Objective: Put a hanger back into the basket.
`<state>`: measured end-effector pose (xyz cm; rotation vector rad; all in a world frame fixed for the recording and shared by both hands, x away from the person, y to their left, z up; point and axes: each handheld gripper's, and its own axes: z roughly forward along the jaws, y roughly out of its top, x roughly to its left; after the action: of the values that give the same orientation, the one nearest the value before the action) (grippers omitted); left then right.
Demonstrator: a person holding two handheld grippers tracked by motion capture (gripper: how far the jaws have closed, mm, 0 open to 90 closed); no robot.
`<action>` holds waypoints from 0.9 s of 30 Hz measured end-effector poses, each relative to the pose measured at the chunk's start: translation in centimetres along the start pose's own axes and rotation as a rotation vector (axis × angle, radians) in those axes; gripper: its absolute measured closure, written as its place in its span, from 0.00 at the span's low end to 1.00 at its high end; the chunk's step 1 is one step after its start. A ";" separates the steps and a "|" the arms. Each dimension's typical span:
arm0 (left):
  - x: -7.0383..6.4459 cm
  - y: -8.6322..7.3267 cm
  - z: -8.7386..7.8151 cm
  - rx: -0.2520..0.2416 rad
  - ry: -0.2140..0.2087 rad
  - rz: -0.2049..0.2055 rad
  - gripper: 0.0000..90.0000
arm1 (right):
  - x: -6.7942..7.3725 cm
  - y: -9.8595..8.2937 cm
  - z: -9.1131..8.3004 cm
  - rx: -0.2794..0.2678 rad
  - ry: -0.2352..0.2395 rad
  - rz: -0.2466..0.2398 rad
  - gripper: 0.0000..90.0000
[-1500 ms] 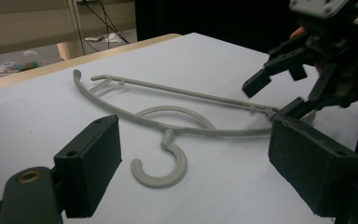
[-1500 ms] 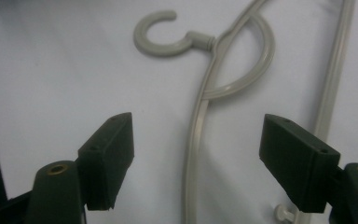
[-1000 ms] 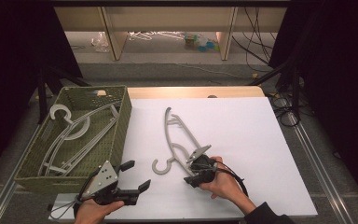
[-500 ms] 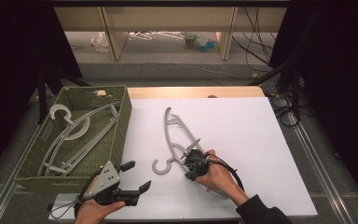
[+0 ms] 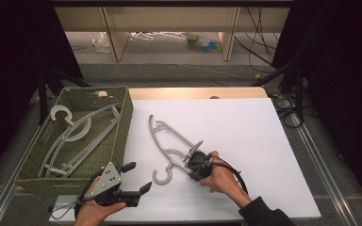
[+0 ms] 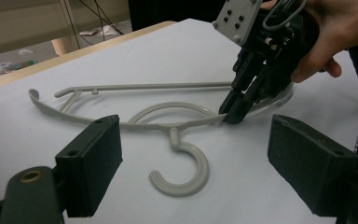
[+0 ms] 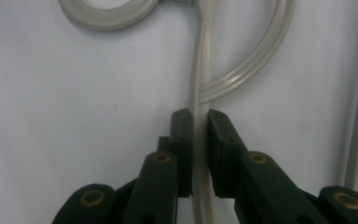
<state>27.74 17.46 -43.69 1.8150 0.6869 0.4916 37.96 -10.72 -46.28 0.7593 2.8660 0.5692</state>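
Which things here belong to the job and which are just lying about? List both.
In the job:
right gripper, jaws closed on the hanger's arm
grey hanger on the white table
left gripper, open, held near

Lying about:
green basket holding other hangers
clutter on the floor beyond the table

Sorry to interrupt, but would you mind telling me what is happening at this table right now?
A person is working with a hand-held gripper in each hand. The right hand-held gripper has its jaws set on either side of the arm of a grey hanger that lies flat on the white table; whether they already pinch it is hard to tell. The left hand-held gripper waits open near the table's front edge, holding nothing. A green basket on the left holds more hangers.
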 end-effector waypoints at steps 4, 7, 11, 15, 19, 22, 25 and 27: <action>-0.1 0.0 0.1 0.006 0.003 0.011 0.20 | -0.3 -0.5 -0.9 -0.002 0.004 -0.054 0.91; -0.1 0.1 0.3 0.017 0.024 0.041 0.21 | -0.3 -1.1 -2.1 -0.016 0.025 -0.079 0.91; -0.2 0.0 0.8 0.039 0.027 0.057 0.22 | 0.2 -2.1 -3.5 -0.026 0.063 -0.112 0.91; 0.0 0.3 1.3 0.064 0.037 0.054 0.27 | 0.5 -2.9 -4.6 -0.029 0.106 -0.151 0.91; -0.2 0.3 2.3 0.094 0.031 0.086 0.30 | 0.9 -3.2 -5.6 -0.035 0.136 -0.182 0.91; -0.2 0.3 3.1 0.139 0.022 0.130 0.30 | 1.2 -3.4 -6.5 -0.053 0.166 -0.204 0.91; -0.7 0.3 3.8 0.171 -0.006 0.180 0.32 | 1.4 -3.5 -7.3 -0.073 0.183 -0.215 0.91; -0.9 0.4 4.3 0.199 -0.013 0.234 0.33 | 1.4 -3.7 -7.6 -0.075 0.191 -0.225 0.91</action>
<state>29.85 13.70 -44.78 2.0984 0.5317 0.5820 33.44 -15.48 -40.71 0.3829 3.0251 0.7488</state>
